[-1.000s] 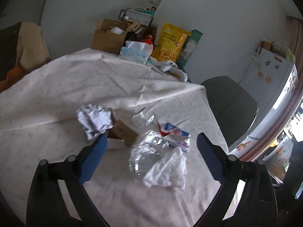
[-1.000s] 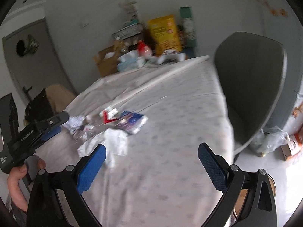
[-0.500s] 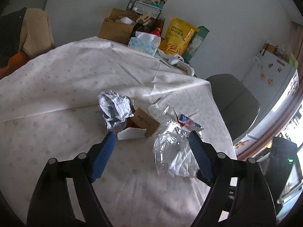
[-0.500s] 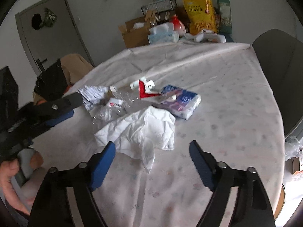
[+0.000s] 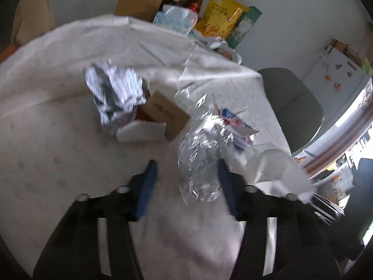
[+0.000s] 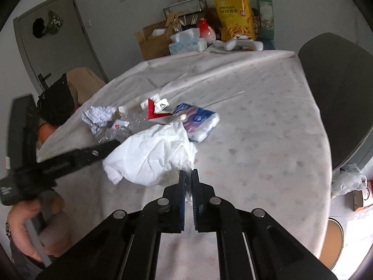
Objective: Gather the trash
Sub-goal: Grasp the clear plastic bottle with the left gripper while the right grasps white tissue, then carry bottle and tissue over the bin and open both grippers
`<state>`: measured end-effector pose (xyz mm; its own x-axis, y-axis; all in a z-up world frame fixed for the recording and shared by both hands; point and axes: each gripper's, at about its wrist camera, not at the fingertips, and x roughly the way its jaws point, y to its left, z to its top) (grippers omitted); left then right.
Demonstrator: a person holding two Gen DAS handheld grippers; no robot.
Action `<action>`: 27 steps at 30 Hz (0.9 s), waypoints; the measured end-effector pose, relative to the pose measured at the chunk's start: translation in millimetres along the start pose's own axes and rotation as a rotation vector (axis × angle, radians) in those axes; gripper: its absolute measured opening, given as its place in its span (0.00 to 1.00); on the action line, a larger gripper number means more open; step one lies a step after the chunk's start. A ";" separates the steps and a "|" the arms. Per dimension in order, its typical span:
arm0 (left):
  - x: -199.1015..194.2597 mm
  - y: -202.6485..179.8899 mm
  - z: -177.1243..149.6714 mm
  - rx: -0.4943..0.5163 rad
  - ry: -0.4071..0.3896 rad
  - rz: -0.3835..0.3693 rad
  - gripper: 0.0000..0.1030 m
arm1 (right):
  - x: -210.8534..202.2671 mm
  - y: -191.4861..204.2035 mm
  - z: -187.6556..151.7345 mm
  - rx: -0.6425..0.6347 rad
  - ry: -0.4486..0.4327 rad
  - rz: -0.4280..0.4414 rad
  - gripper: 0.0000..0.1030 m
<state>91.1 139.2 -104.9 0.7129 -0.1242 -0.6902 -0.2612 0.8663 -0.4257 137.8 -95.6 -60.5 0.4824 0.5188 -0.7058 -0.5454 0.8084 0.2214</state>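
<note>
**Two grips closing on the trash pile**

A cloth-covered table [image 6: 268, 140] carries the litter near its middle, with boxes and snack bags against the far wall. The right gripper [image 6: 188, 177] has pinched shut on the near edge of the crumpled white bag [image 6: 151, 154]. The left gripper [image 5: 186, 177] is closing around the crushed clear plastic bottle [image 5: 202, 161], one pad touching it, the other apart from it.

The left tongs should finish squeezing before any lift, since the crushed plastic looks likely to slip. The blue tissue pack [image 6: 200, 121] lies against the white bag, so a slow pull seems wise. Bare cloth to the right gives room; the grey chair [image 6: 338, 93] crowds that edge.
</note>
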 end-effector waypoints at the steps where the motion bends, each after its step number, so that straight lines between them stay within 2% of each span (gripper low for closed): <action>1: 0.8 -0.6 0.2 -0.006 -0.002 -0.011 0.38 | -2.5 -2.3 -0.2 0.002 -0.005 0.000 0.06; 2: 0.2 -2.3 0.6 -0.005 -0.004 -0.020 0.27 | -5.4 -5.1 -1.0 0.007 -0.009 -0.001 0.06; 5: -7.1 -7.6 1.8 0.002 -0.029 -0.001 0.19 | -10.0 -9.5 -2.3 0.016 -0.015 -0.002 0.06; 18: -59.5 -38.8 12.2 0.043 -0.176 -0.029 0.18 | -44.3 -26.9 -1.4 0.047 -0.100 -0.007 0.05; 27: -43.7 -91.4 6.0 0.127 -0.140 -0.078 0.19 | -79.7 -66.4 -8.4 0.118 -0.167 -0.058 0.05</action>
<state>87.7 68.4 -32.3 0.8134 -0.1327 -0.5663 -0.1238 0.9118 -0.3915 129.8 -192.9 -24.5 0.6227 0.5012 -0.6008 -0.4341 0.8602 0.2676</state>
